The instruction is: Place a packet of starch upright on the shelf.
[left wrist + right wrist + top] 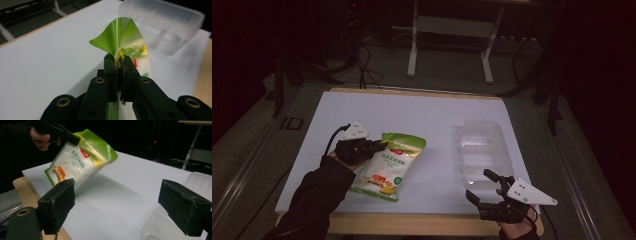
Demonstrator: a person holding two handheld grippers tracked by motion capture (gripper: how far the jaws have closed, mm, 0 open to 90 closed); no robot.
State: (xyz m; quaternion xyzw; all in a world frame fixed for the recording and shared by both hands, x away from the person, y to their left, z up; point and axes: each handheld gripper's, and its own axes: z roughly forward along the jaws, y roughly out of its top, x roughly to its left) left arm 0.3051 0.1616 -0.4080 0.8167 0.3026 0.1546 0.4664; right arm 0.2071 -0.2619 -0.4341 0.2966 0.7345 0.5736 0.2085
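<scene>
A green and white snack bag (387, 167) hangs tilted over the left half of the white table (412, 115), its lower end near the front. My left gripper (379, 146) is shut on the bag's upper left edge; in the left gripper view the jaws pinch the green foil (120, 37). The right gripper view has the bag (80, 162) lifted at its top corner by the left gripper (72, 138). My right gripper (484, 185) is open near the front right edge, beside a clear plastic tray (482, 150). Nothing sits between its fingers (58, 200).
The clear tray (162, 27) lies on the right half of the table, and its near rim (160, 227) lies just under the right gripper. Beyond the far edge are a metal frame (452, 40) and cables on the dark floor.
</scene>
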